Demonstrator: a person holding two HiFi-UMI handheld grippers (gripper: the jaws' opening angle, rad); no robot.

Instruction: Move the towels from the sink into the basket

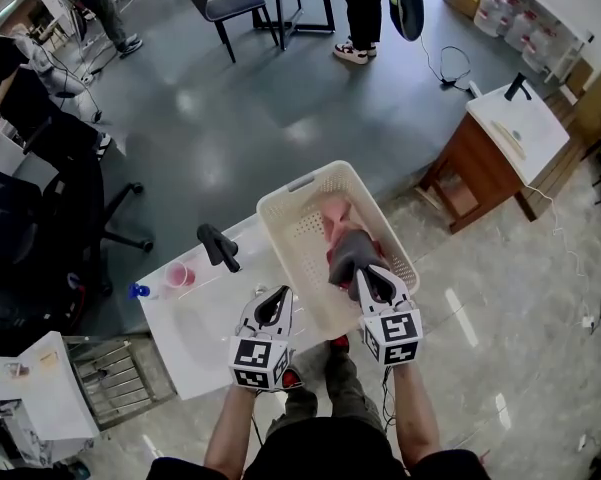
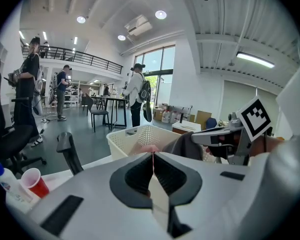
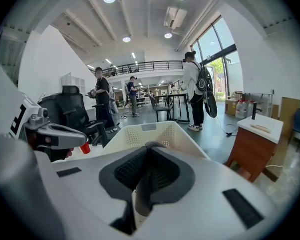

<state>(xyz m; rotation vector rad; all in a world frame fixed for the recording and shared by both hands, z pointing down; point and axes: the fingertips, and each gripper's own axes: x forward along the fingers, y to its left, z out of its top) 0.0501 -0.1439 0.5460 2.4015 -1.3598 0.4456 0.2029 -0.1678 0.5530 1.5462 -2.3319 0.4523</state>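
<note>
The grey towel (image 1: 348, 253) is clamped in the right gripper (image 1: 368, 276) above the basket (image 1: 280, 206), over a pink towel (image 1: 332, 214) lying inside; it is best lowered well within the basket rim before release. The left gripper (image 1: 273, 300), jaws together and empty, is held forward just beside the basket

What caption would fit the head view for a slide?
Right tongs hold a grey towel over the white basket, where a pink towel lies.
</note>
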